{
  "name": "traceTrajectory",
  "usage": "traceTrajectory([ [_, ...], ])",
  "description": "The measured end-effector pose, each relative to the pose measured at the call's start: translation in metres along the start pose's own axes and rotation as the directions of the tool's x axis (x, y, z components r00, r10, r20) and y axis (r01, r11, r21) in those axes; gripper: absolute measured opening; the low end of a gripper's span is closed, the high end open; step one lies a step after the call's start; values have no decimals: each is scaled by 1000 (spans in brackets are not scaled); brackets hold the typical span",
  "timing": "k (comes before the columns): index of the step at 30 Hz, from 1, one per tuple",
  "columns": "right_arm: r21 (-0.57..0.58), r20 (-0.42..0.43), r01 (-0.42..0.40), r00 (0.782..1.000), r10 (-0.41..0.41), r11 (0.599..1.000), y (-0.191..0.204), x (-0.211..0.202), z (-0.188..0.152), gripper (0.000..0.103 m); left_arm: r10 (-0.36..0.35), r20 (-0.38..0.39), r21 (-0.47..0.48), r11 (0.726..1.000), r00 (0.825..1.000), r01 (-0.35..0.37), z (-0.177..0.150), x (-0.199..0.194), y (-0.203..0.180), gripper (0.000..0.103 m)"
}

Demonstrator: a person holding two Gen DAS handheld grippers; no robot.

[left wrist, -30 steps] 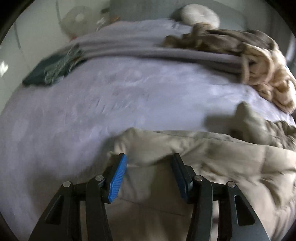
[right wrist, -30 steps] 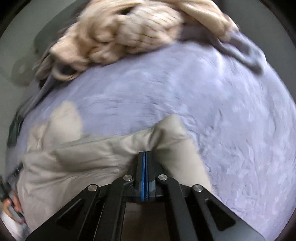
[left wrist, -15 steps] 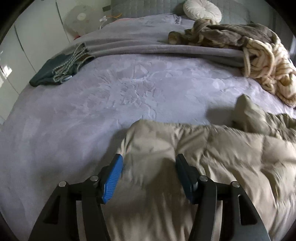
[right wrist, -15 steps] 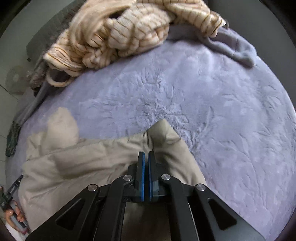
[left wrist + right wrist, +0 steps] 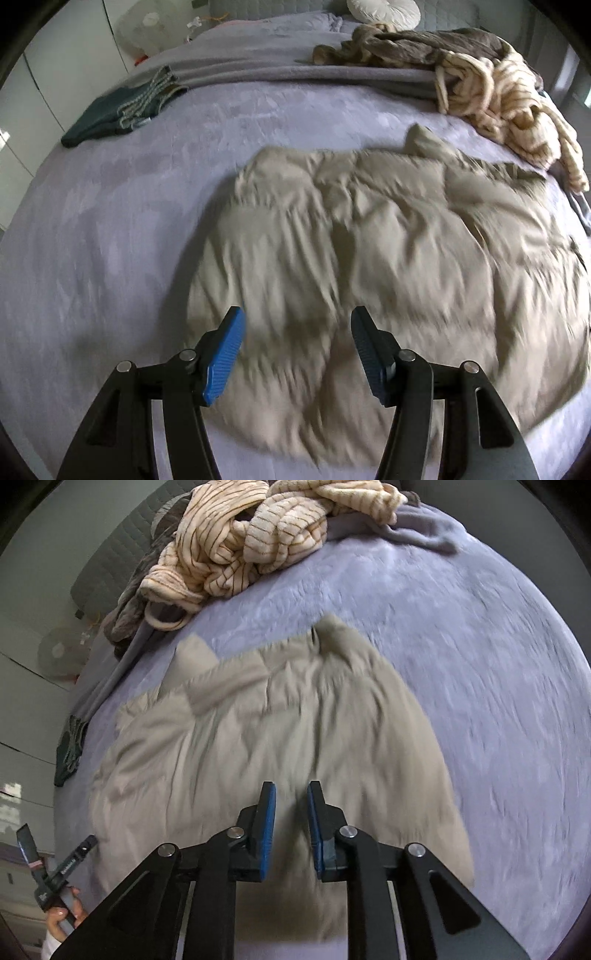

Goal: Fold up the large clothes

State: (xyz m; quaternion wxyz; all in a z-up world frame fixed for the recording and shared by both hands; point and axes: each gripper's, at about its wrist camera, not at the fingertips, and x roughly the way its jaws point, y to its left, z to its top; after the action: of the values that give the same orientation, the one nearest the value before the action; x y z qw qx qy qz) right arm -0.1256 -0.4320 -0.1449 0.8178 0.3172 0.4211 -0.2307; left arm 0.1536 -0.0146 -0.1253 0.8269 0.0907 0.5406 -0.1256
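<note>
I am holding two grippers over a bed covered in a lavender plush blanket (image 5: 122, 229). Below both lies the garment I am folding, a large beige puffy jacket (image 5: 388, 251), spread across the near half of the bed and slightly right of centre. My left gripper (image 5: 297, 354) hangs above the jacket's near left part with its jaws well apart and nothing between the blue pads; they have just been opening a little further. My right gripper (image 5: 291, 827) hangs above the jacket's near right part; its jaws have just been opening from a closed grip and now stand slightly apart, with no cloth between them.

Judging by how it lies, one fold seems laid: the jacket (image 5: 258, 746) forms a broad, roughly rectangular pad with a doubled look, and both grippers have let go. It is not yet compact, so further folds and some smoothing are probably left.

The jacket is quilted, soft and heavily wrinkled, its surface blurred in both views. Two small peaks of fabric stick up along its far edge. At the far right of the bed sits a heap of cream striped clothes (image 5: 251, 542); at the far left, a dark green folded item (image 5: 110, 114).
</note>
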Motion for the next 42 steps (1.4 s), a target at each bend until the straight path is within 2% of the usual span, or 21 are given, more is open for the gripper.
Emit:
traceTrajectory([
  [1, 6, -3, -3, 1000, 3, 1000, -1, -4, -7, 20, -3, -8, 1, 1000, 1000, 3, -6, -3, -1, 73],
  [2, 13, -8, -7, 1000, 7, 1000, -2, -8, -15, 21, -3, -14, -1, 1000, 1000, 3, -12, -6, -1, 96],
  [3, 19, -11, -8, 1000, 8, 1000, -3, -11, -21, 21, 3, -3, -6, 1000, 1000, -3, -18, -11, -1, 102],
  [5, 39, -16, -10, 1000, 11, 999, -7, -17, -34, 26, 27, 20, -9, 1000, 999, -27, -28, -20, 0, 102],
  [12, 125, -41, -26, 999, 31, 992, -23, -23, -68, 36, 13, -37, -37, 999, 999, -15, -53, -22, 7, 102],
  [14, 137, -51, -32, 998, 39, 990, -24, -21, -74, 47, 19, -43, -38, 999, 999, -21, -57, -21, 7, 102],
  [18, 169, -55, -67, 996, 77, 983, -27, -19, -83, 60, 1, -69, -68, 998, 998, -6, -66, -18, 12, 102],
  [19, 172, -58, -74, 995, 85, 982, -27, -18, -84, 67, -7, -78, -74, 997, 997, 2, -68, -17, 13, 102],
  [24, 207, -68, -111, 990, 127, 972, -32, -13, -90, 74, -12, -106, -120, 993, 994, -1, -75, -10, 24, 102],
  [25, 218, -68, -119, 988, 137, 969, -34, -12, -91, 85, -19, -111, -131, 991, 994, 4, -76, -8, 27, 102],
  [27, 243, -62, -139, 985, 159, 960, -38, -10, -92, 85, -66, -135, -163, 986, 989, 44, -77, -1, 33, 102],
  [30, 279, -66, -161, 980, 186, 947, -43, -4, -95, 85, -179, -153, -237, 961, 972, 140, -80, 7, 42, 102],
  [32, 295, -63, -184, 975, 212, 937, -44, -1, -96, 85, -228, -144, -265, 946, 963, 184, -81, 9, 45, 102],
  [34, 307, -61, -211, 969, 241, 928, -44, 2, -96, 85, -294, -128, -300, 922, 947, 246, -82, 12, 48, 102],
  [35, 314, -61, -222, 966, 253, 923, -43, 4, -95, 89, -319, -122, -313, 911, 940, 269, -82, 13, 49, 102],
  [37, 331, -62, -251, 956, 287, 910, -41, 9, -95, 103, -387, -109, -353, 876, 916, 328, -83, 17, 53, 102],
  [40, 338, -55, -282, 946, 318, 898, -36, 14, -93, 103, -464, -93, -399, 828, 881, 394, -89, 22, 61, 102],
  [42, 333, -60, -283, 945, 320, 899, -32, 18, -91, 103, -490, -100, -418, 810, 866, 411, -92, 27, 63, 102],
])
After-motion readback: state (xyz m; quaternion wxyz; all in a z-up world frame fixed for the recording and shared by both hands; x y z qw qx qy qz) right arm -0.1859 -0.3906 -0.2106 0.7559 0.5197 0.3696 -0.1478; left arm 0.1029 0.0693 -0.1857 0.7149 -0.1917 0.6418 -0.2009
